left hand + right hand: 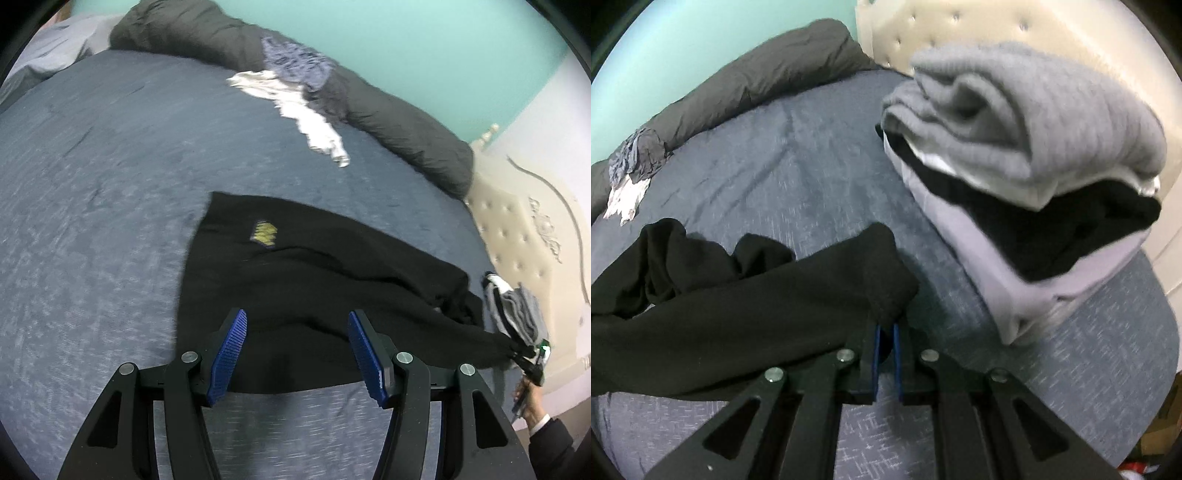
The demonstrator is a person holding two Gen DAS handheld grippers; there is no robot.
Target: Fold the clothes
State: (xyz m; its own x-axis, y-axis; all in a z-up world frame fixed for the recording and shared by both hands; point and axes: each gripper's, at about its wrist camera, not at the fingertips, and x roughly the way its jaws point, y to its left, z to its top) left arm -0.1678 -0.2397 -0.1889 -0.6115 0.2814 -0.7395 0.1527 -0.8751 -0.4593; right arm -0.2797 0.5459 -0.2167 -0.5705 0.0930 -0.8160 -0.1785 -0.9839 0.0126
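Left wrist view: open blue bedspread [92, 184] beyond my wide-open left gripper [297, 354].
My right gripper [885, 332] pinches the black sweatshirt [314, 266] sleeve beside the folded stack [1034, 177].

We see both fisheye views under even, fairly dim indoor light with a cool cast; no lamp or window shows, and shadows are soft. A black vignette rings each frame, and straight lines bow outward near the edges, so the bedspread [92, 177] bulges like a dome. Motion blur smears most of the left wrist view: the weave streaks, and the yellow logo [264, 232] on the black garment [295, 280] is unreadable. In the right wrist view the folded stack of clothes [1027, 177] at the far right is soft and smeared. The black cloth swallows detail, folds barely showing. The tufted headboard [960, 26] is pale and slightly washed out.
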